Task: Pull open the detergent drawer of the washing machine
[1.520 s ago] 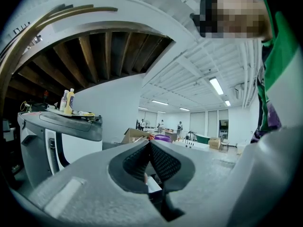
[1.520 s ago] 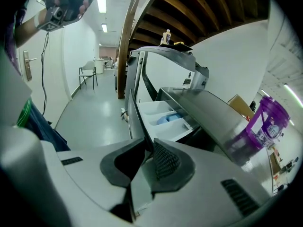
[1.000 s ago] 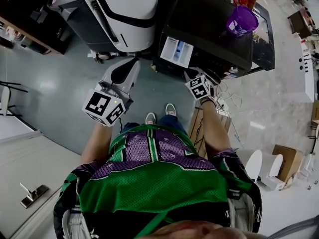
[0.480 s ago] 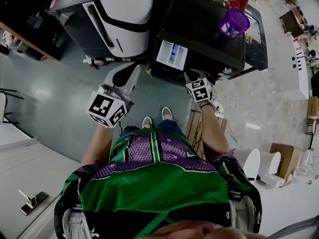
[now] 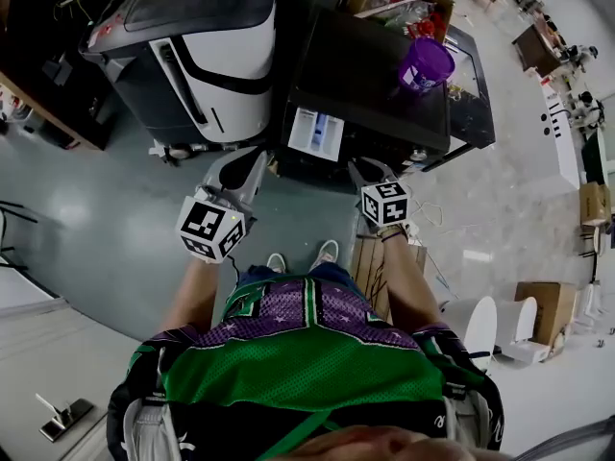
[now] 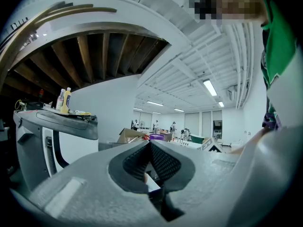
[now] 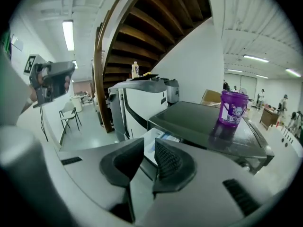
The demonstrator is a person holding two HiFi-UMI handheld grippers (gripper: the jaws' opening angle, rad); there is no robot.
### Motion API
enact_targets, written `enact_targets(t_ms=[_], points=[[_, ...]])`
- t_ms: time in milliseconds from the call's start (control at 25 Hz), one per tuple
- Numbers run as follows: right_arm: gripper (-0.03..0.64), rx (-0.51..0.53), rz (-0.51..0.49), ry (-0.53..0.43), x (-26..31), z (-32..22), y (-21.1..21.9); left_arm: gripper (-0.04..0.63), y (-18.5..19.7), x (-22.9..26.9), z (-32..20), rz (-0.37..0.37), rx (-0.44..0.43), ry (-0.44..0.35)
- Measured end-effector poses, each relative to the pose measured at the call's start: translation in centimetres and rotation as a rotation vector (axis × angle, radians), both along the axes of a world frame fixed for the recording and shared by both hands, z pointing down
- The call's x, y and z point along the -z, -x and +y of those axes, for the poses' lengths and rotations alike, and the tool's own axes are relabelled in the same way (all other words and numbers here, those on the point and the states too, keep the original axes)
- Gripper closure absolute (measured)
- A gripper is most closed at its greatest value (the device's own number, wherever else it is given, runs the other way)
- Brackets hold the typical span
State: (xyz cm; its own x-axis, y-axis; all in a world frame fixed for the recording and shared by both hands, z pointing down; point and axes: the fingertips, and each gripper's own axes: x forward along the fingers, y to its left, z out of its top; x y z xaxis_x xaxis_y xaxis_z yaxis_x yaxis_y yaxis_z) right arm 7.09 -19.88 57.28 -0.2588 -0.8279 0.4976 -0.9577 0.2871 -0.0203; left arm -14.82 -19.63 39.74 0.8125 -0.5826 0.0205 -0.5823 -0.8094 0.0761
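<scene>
The black-topped washing machine [image 5: 375, 65] stands ahead of me, and its detergent drawer [image 5: 317, 131] sticks out of the front at the left, white with a blue inside. My right gripper [image 5: 366, 169] hangs just in front of the machine, to the right of the drawer. In the right gripper view its jaws [image 7: 149, 149] are open by a narrow gap with nothing between them, and the drawer [image 7: 159, 135] shows beyond them. My left gripper [image 5: 248, 157] hovers left of the drawer, apart from it, and its pads [image 6: 150, 144] meet at the tip on nothing.
A purple detergent tub [image 5: 426, 63] sits on the machine's top at the right. A white and black appliance [image 5: 207, 56] stands close on the left. Cardboard [image 5: 377, 257] and loose cables [image 5: 432, 209] lie on the floor at the right. A chair [image 7: 68, 115] stands further off.
The right gripper has risen and drawn back a little from the machine's front, and its marker cube has rolled. The left gripper has hardly moved. The drawer stays pulled out.
</scene>
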Motion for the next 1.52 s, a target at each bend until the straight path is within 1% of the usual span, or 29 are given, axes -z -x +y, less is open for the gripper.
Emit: enact_targets(t_ms=[200,320,400,520,640,760,1000,1160,1240,1400,1520], points=[[0.548,-0.014,-0.071,-0.095,4.9,-0.1,0.0,0.578,-0.8,0.5,-0.3,-0.001,0.016,-0.001],[0.548,0.006,-0.106,-0.153,7.9,-0.1,-0.3,0.578,-1.9,1.3,-0.2,-0.002,0.031,-0.01],[0.548,0.021,-0.112,-0.202,10.1,0.3,-0.9,0.578,-2.8,2.0,0.0,-0.02,0.045,-0.029],[0.548,0.028,-0.123,-0.272,13.7,1.2,-2.9,0.578,-4.0,2.9,0.4,-0.032,0.072,-0.048],[0.548,0.02,-0.133,-0.33,16.7,2.2,-5.5,0.578,-5.4,3.8,0.8,-0.014,0.091,-0.052],[0.549,0.003,-0.165,-0.378,19.3,3.2,-8.1,0.578,-7.0,4.9,1.2,0.013,0.103,-0.05],[0.549,0.0,-0.194,-0.454,23.0,5.3,-11.2,0.578,-9.5,7.4,2.4,0.043,0.123,-0.082],[0.548,-0.006,-0.202,-0.509,25.6,6.0,-12.8,0.578,-10.8,9.5,3.2,0.038,0.122,-0.124],[0.549,-0.009,-0.213,-0.54,26.8,6.5,-13.3,0.578,-11.3,10.4,3.6,0.044,0.122,-0.142],[0.551,-0.006,-0.224,-0.595,28.1,7.3,-13.7,0.578,-11.9,11.7,3.9,0.093,0.117,-0.149],[0.552,-0.013,-0.216,-0.613,28.6,8.0,-13.9,0.578,-12.5,12.2,4.1,0.09,0.113,-0.162]])
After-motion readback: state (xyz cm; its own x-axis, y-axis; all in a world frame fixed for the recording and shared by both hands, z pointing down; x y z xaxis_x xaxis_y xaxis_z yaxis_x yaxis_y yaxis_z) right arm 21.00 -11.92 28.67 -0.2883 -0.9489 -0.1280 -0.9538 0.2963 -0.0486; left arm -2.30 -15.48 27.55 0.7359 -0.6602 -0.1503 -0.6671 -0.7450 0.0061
